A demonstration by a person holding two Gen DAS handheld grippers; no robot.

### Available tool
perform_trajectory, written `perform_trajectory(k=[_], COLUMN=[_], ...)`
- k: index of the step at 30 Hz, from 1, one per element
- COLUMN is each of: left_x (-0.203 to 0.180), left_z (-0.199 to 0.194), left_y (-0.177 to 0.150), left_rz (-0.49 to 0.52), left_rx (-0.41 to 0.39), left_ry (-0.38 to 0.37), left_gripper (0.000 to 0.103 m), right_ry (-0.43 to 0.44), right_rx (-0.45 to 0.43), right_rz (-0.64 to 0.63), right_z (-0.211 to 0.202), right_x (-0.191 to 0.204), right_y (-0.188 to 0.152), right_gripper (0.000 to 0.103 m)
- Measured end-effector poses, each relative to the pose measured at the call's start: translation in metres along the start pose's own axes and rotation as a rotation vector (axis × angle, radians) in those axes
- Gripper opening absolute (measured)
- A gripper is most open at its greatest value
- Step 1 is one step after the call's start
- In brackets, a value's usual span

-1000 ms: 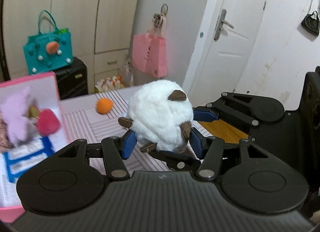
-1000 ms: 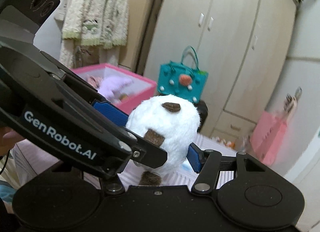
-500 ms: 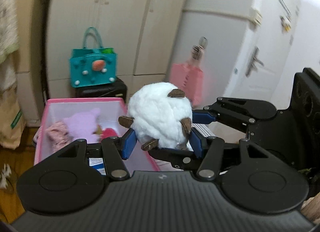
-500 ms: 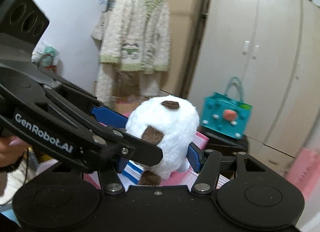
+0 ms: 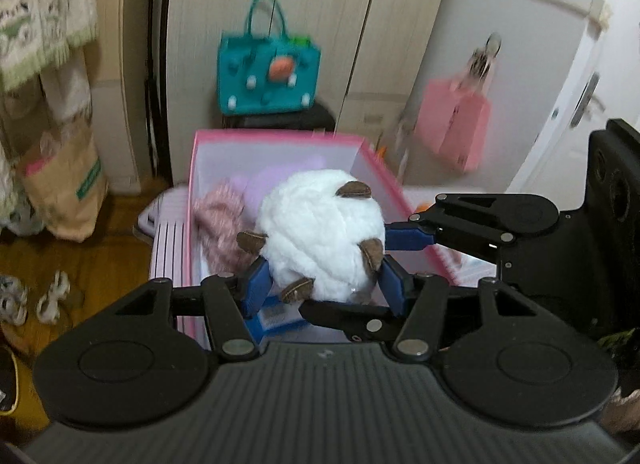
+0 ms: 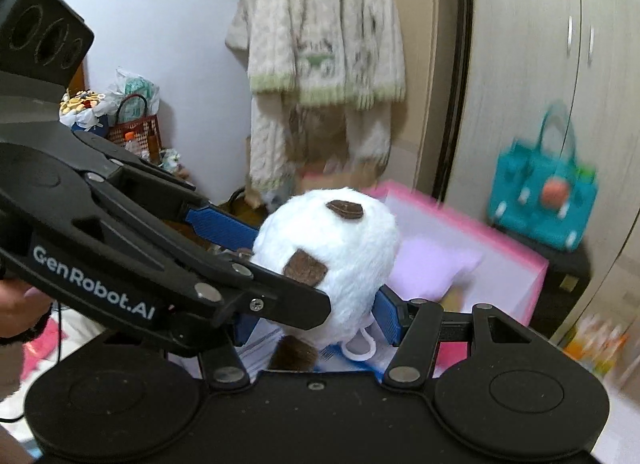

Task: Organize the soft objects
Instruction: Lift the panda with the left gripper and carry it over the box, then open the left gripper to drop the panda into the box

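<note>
The plush ball (image 5: 320, 232), round, fluffy white with brown felt patches, hangs above the pink box (image 5: 276, 144), pinched from both sides: left gripper (image 5: 324, 284) and right gripper (image 6: 316, 316) each clamp it with ribbed blue pads. "GenRobot.AI" reads white on the black arm. Inside the box, lilac and pink fuzzy toys.

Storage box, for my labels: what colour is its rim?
Pink rim on the storage box, clearest in the left wrist view.
</note>
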State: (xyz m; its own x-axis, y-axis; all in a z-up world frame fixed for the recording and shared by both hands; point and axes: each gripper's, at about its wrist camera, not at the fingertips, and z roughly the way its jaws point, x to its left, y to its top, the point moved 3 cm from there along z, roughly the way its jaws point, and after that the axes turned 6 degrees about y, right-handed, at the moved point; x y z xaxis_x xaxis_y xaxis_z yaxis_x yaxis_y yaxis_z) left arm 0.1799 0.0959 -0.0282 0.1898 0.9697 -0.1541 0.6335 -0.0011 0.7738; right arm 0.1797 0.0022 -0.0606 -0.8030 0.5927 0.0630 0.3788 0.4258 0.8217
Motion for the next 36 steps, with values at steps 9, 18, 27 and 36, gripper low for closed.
perform_trajectory(k=[9,18,27,36], left_x=[0.018,0.025,0.028,0.021], left_z=[0.035,0.037,0.020,-0.011], left_y=[-0.004,-0.013,-0.019,-0.013], left_rz=[0.019,0.034,0.060,0.066], left_rx=[0.181,0.220,0.205,0.151], left_ry=[0.010,0.031,0.053,0.033], left_gripper=[0.056,0.057,0.060,0.060], right_ry=[0.100,0.218,0.240,0.171], right_rx=[0.121,0.232,0.264,0.189], right_rz=[0.179,0.233,0.204,0.177], right_z=[0.028,0.048,0.048,-0.002], right_x=[-0.007,-0.011,-0.005,-0.009], right_y=[-0.019,-0.018,-0.019,-0.012], right_gripper=[0.063,0.061,0.068,0.068])
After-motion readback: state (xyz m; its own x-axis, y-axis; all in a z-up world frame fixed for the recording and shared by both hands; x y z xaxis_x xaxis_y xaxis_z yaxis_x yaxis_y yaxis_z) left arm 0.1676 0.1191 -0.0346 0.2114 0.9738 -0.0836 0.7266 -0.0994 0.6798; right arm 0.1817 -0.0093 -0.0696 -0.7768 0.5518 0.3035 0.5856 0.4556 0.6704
